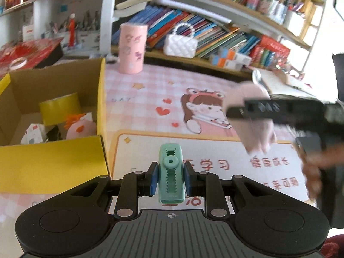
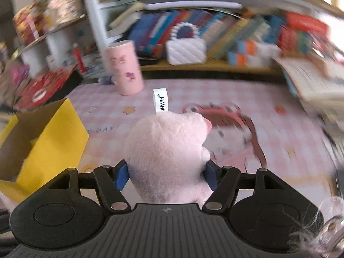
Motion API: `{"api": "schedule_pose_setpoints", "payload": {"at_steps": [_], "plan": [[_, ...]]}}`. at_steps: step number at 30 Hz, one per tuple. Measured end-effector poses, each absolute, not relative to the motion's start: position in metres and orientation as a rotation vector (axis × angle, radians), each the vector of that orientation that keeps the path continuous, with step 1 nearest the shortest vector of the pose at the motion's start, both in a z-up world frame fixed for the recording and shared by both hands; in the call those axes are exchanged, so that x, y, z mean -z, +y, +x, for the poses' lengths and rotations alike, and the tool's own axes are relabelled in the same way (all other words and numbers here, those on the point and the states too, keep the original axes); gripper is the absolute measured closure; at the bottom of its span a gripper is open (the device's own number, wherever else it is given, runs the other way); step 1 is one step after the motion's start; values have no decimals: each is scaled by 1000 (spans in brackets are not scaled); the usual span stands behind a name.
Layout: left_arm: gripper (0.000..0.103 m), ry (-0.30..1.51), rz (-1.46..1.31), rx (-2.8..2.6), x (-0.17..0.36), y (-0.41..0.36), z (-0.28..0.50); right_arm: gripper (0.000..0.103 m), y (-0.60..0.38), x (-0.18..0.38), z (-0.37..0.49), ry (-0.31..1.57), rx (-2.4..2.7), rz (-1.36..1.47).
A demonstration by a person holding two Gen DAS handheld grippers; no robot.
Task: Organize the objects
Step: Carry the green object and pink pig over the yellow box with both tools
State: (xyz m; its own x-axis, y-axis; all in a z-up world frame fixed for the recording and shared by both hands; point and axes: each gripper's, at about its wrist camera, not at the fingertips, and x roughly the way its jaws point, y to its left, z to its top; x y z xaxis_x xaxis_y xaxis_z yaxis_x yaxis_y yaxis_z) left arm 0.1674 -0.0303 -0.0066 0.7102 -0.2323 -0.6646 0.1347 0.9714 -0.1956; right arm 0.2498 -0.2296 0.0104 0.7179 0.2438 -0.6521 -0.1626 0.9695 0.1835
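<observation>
My left gripper (image 1: 171,179) is shut on a mint-green toothed clip (image 1: 171,172) and holds it above the pink desk mat (image 1: 150,90). My right gripper (image 2: 167,175) is shut on a pink plush toy (image 2: 166,150) with a white tag; it also shows blurred in the left wrist view (image 1: 253,116), at the right above the mat. An open yellow cardboard box (image 1: 101,99) stands at the left and holds a yellow tape roll (image 1: 61,107), a pink plush (image 1: 80,128) and small items. The box shows in the right wrist view (image 2: 56,137) at the left.
A pink cylinder cup (image 1: 132,48) stands at the mat's back. A white quilted handbag (image 1: 180,43) sits on the lower bookshelf among books. An open book (image 1: 286,86) lies at the right. Red packages (image 1: 28,52) lie behind the box.
</observation>
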Motion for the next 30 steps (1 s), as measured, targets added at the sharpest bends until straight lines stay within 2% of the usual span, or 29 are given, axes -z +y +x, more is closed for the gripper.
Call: {"api": "schedule_pose_setpoints", "payload": {"at_steps": [7, 30], "plan": [[80, 713, -146, 263, 2, -13, 143, 37, -222, -9, 159, 748, -111, 162], [80, 666, -264, 34, -5, 110, 17, 36, -73, -1, 48, 812, -419, 33]]}}
